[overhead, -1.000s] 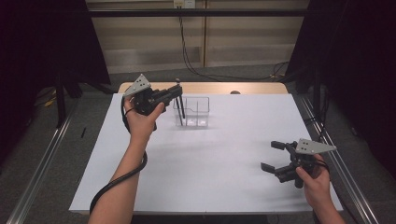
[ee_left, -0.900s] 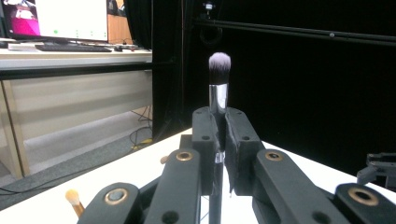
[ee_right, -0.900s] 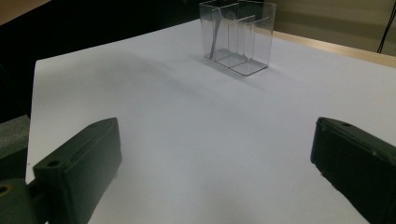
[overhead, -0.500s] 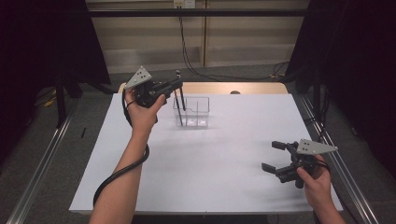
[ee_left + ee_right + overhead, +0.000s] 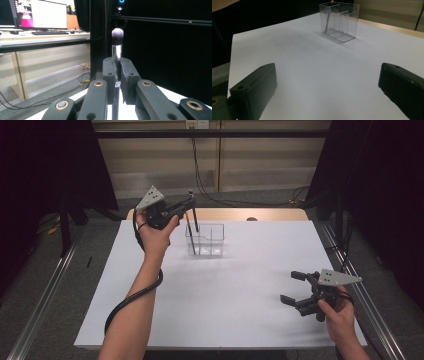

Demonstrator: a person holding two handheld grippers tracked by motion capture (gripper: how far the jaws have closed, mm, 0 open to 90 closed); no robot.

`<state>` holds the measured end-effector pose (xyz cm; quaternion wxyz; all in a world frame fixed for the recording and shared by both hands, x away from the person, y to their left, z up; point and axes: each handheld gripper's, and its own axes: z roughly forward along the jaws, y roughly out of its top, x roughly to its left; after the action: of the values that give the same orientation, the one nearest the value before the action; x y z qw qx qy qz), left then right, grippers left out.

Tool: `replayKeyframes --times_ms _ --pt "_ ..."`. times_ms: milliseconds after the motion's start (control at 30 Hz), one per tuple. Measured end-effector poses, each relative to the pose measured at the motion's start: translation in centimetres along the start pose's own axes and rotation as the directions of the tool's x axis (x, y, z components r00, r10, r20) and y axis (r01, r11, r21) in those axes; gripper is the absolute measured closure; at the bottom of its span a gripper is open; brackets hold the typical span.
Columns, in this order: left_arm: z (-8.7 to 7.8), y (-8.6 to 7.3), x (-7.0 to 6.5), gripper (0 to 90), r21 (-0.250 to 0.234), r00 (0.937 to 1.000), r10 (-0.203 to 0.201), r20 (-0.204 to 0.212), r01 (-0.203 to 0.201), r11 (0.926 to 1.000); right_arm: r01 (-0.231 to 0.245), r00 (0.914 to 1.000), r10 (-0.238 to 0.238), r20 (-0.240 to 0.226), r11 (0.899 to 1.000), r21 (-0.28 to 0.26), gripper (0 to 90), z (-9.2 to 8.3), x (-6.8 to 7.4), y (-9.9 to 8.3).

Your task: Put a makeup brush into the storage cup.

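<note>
The makeup brush (image 5: 117, 50) stands upright between the jaws of the left gripper (image 5: 189, 206), which are closed tight on its handle. The left gripper view shows the soft bristle tip and shiny metal collar above the jaws; the high view shows instead the dark handle (image 5: 194, 217) hanging down just above the clear plastic organizer (image 5: 205, 240), over its left end. The left hand (image 5: 154, 232) is raised at the far left of the tabletop (image 5: 240, 295), forearm stretched forward, gripper pointing to the right. The right gripper (image 5: 295, 287) rests low near the tabletop's right front corner, held in the right hand (image 5: 336, 312); its jaws stand wide apart with nothing between them. The right gripper view looks across bare white tabletop to the organizer (image 5: 339, 21), whose dividers split it into compartments; a thin dark stick leans in its left compartment.
</note>
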<state>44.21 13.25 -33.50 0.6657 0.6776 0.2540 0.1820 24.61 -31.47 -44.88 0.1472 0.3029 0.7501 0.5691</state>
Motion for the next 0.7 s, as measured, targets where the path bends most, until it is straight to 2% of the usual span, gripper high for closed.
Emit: replayKeyframes --times_ms 333,700 --pt "0.38 0.02 0.48 83.5 -0.009 0.9994 0.009 -0.035 -0.009 0.9999 0.000 1.0000 0.000 -0.003 1.000 0.000 2.0 -0.09 -0.02 -0.02" --pt "0.50 -0.41 0.97 83.5 0.005 0.9972 0.021 -0.072 -0.021 0.9998 0.000 1.0000 0.000 -0.005 1.000 -0.002 2.0 -0.11 -0.07 -0.04"
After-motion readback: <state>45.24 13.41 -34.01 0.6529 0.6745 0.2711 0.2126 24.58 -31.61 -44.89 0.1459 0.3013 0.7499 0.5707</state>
